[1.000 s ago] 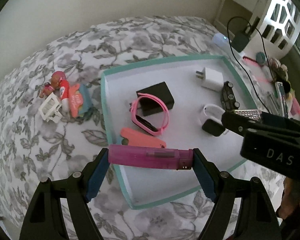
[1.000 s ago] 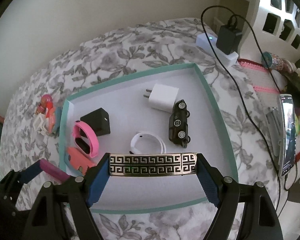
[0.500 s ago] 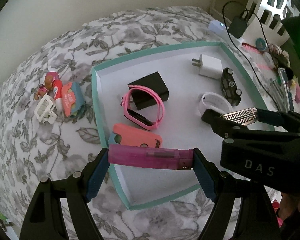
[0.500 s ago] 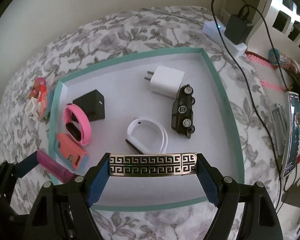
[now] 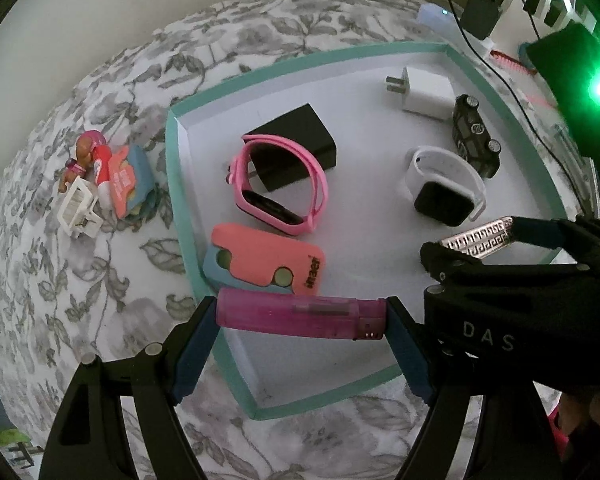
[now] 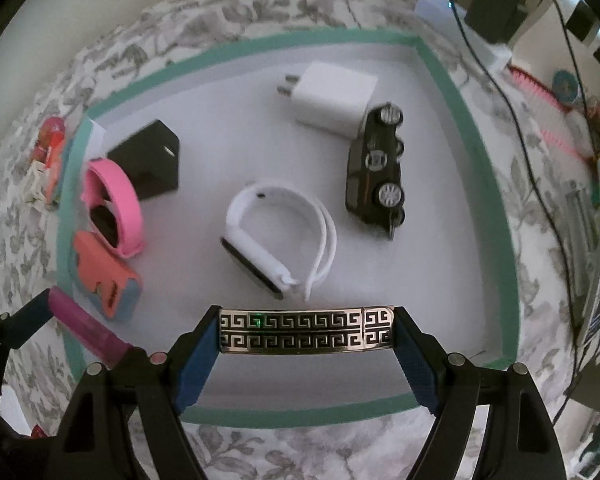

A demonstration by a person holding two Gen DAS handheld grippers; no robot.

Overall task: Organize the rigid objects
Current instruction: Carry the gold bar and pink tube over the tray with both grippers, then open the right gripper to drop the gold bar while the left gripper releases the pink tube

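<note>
1. Left wrist view: the left gripper (image 5: 302, 316) clamps a translucent purple lighter (image 5: 300, 316) crosswise between its blue pads, above the near left corner of the teal-rimmed tray (image 5: 180, 184). Just beyond the lighter lie a coral-and-blue case (image 5: 268, 262), then a pink smartwatch (image 5: 278, 188) against a black charger block (image 5: 296, 140). Off to the right, the right gripper (image 5: 476, 238) pinches a patterned metal lighter (image 5: 476, 238).
2. Right wrist view: the right gripper (image 6: 306, 330) grips the patterned metal lighter (image 6: 306, 330) end to end over the tray's near edge. Ahead lie a white smartwatch (image 6: 280, 232), a black toy car (image 6: 376, 172) and a white wall charger (image 6: 332, 96). At the far left the left gripper's purple lighter (image 6: 88, 328) shows.
</note>
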